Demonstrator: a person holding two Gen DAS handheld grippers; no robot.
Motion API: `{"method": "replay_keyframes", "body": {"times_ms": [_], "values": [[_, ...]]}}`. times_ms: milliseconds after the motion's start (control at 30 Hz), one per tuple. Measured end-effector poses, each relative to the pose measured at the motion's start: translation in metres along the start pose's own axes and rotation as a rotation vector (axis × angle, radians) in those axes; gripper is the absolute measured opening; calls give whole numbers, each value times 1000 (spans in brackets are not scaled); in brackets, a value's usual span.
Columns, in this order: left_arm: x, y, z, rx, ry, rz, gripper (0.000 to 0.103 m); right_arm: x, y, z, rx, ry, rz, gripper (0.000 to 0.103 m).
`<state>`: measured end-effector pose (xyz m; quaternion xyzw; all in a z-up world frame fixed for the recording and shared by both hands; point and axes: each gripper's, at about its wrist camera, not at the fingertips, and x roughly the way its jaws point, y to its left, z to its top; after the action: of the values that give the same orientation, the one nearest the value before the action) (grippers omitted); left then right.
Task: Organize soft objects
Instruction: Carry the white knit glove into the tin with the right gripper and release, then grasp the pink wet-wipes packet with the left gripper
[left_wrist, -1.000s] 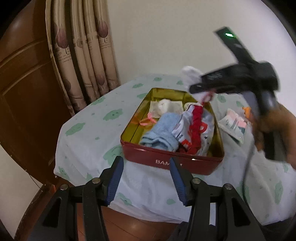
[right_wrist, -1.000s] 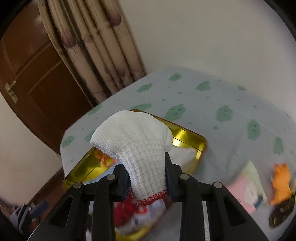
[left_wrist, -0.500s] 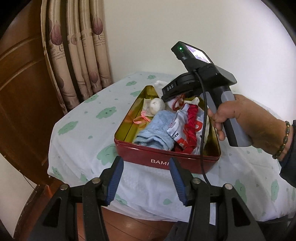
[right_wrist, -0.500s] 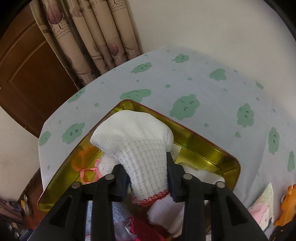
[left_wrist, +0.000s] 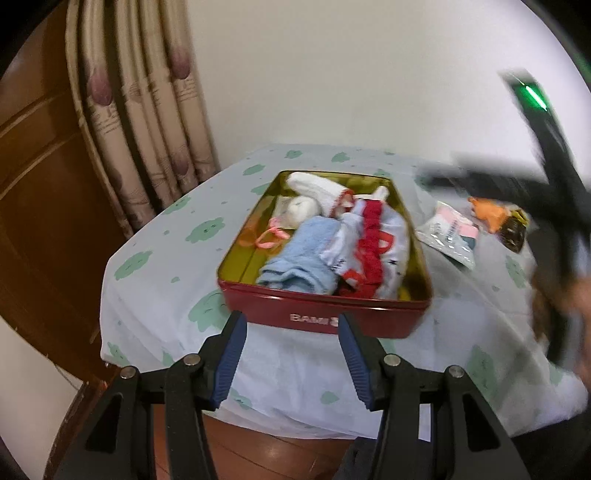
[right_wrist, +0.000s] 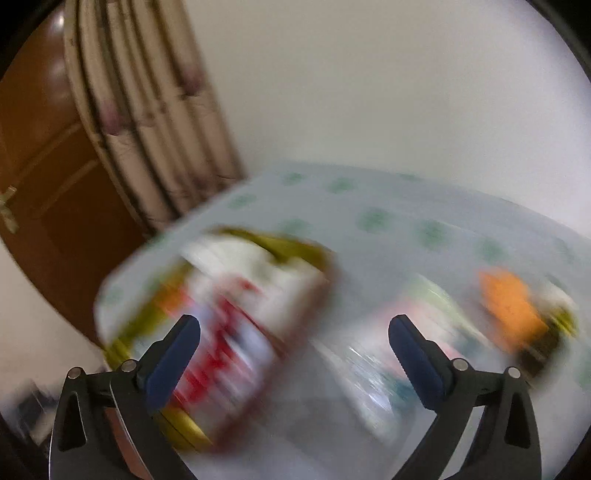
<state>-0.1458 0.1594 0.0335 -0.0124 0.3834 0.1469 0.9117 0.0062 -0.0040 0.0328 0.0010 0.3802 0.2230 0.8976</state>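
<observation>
Now the right gripper (right_wrist: 293, 349), its jaws just sprung wide and empty, leaves the white knit sock (left_wrist: 317, 188) lying limp and light at the red tin's (left_wrist: 325, 314) far end, best pinched at its red-trimmed cuff.

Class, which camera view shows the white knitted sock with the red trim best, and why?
The left wrist view: the white sock lies sharp and unobstructed at the far end of the red tin. In the right wrist view, motion blur leaves only a white smear where the sock should be.
</observation>
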Motion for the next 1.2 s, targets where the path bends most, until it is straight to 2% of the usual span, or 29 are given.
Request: {"method": "replay_keyframes", "body": {"times_ms": [100,200,267,300,367,467,567,700,733,800,1033,1167,1200], "values": [[-9,-17,-1,62,-34,-51,53,-34,-50,-54,-32,59,-200,102],[-17,-42,-2,143,-57,-129,53,-68,-106,-105,-86,120,-446,102],[-21,-62,-1,187,-51,-191,56,-89,-137,-123,-68,135,-519,102],[-21,-70,-1,200,-47,-209,66,-100,-152,-131,-50,134,-543,102],[-17,-90,5,234,-28,-268,69,-116,-178,-143,-2,133,-584,102],[-5,-119,27,266,-3,-323,69,-133,-210,-150,139,98,-527,102],[17,-145,59,285,46,-380,69,-136,-215,-152,191,70,-507,102],[48,-174,96,350,50,-368,69,-144,-220,-154,207,24,-452,102],[59,-183,106,391,54,-384,69,-144,-218,-155,215,19,-443,102],[75,-193,114,458,71,-362,69,-144,-221,-155,228,17,-429,102],[137,-216,137,581,234,-380,69,-142,-223,-155,234,25,-399,102],[171,-221,139,633,382,-422,69,-141,-225,-156,245,32,-388,102],[176,-221,140,635,397,-427,69,-141,-226,-156,248,33,-385,102]]}}
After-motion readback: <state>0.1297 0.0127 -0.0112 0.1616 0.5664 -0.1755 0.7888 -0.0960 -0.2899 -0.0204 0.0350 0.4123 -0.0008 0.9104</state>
